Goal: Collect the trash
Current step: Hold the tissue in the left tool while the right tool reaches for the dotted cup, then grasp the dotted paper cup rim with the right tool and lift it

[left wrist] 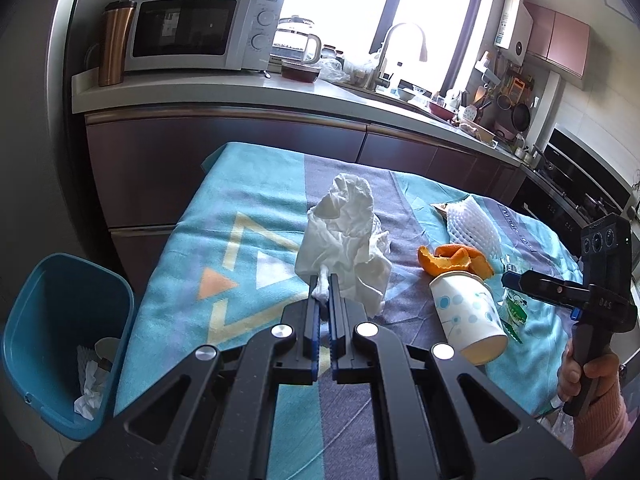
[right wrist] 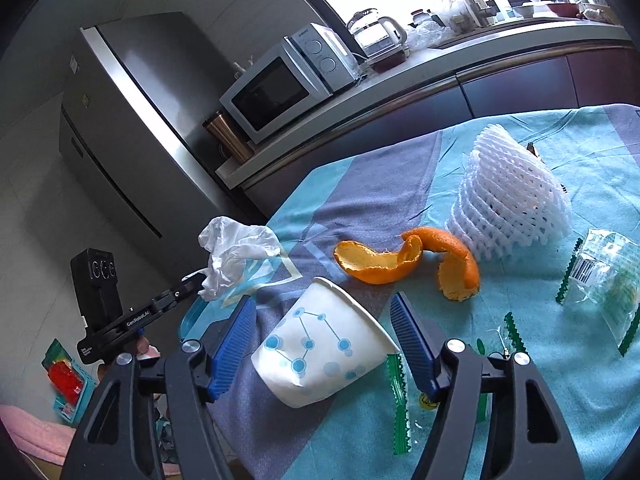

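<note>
My left gripper (left wrist: 324, 282) is shut on a crumpled white tissue (left wrist: 344, 236) and holds it above the left part of the table; the tissue also shows in the right wrist view (right wrist: 234, 254). My right gripper (right wrist: 324, 306) is open, its blue fingers (right wrist: 236, 334) on either side of a white paper cup with blue dots (right wrist: 320, 350) lying on its side. In the left wrist view the cup (left wrist: 468, 316) lies beside the right gripper (left wrist: 510, 280). An orange peel (right wrist: 408, 262) and a white foam fruit net (right wrist: 512, 196) lie beyond it.
A blue bin (left wrist: 60, 340) with tissues inside stands on the floor left of the table. Clear green-edged wrappers (right wrist: 600, 276) lie on the teal cloth (right wrist: 540, 380) at the right. A counter with a microwave (left wrist: 192, 30) runs behind the table, and a fridge (right wrist: 132, 140) stands at its end.
</note>
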A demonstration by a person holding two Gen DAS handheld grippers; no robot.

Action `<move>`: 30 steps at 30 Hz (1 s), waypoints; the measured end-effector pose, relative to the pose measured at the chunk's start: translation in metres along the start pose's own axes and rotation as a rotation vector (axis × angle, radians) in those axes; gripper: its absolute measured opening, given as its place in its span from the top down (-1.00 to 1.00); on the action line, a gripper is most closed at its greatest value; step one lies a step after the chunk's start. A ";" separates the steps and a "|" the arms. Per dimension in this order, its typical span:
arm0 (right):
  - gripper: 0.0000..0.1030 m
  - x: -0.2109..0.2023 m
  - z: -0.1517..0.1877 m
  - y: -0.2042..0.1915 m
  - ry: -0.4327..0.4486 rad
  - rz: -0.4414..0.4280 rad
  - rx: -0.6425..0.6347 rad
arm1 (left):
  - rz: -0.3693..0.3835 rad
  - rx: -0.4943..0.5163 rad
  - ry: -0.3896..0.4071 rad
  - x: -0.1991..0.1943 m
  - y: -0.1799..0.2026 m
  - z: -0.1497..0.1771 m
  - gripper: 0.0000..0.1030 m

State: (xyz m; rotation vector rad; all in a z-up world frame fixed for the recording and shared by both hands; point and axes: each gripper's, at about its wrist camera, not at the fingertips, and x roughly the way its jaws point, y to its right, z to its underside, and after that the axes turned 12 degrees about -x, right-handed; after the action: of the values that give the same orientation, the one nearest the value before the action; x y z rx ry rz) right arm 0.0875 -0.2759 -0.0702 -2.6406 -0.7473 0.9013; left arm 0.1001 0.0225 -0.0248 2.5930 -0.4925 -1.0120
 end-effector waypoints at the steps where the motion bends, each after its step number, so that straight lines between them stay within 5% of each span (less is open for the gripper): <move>1: -0.31 0.004 0.000 0.003 -0.013 -0.010 0.006 | 0.001 0.001 0.000 0.000 0.000 0.000 0.92; 7: -0.27 0.032 -0.002 0.011 -0.092 -0.086 0.008 | -0.008 -0.010 -0.005 -0.004 -0.007 0.006 0.92; 15: 0.32 0.040 0.004 -0.012 -0.159 -0.146 -0.067 | -0.020 -0.029 -0.004 -0.009 -0.017 0.009 0.92; 20: 0.62 0.044 0.006 -0.022 -0.154 -0.209 -0.069 | -0.021 -0.038 -0.005 -0.012 -0.022 0.010 0.92; 30: 0.92 0.048 -0.011 -0.051 -0.102 -0.282 -0.111 | -0.048 -0.068 0.032 -0.039 -0.045 0.011 0.92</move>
State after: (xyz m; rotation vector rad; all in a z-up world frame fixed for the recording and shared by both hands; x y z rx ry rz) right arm 0.1068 -0.2078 -0.0658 -2.5070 -1.1920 0.9429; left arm 0.0745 0.0772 -0.0278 2.5677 -0.3834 -0.9828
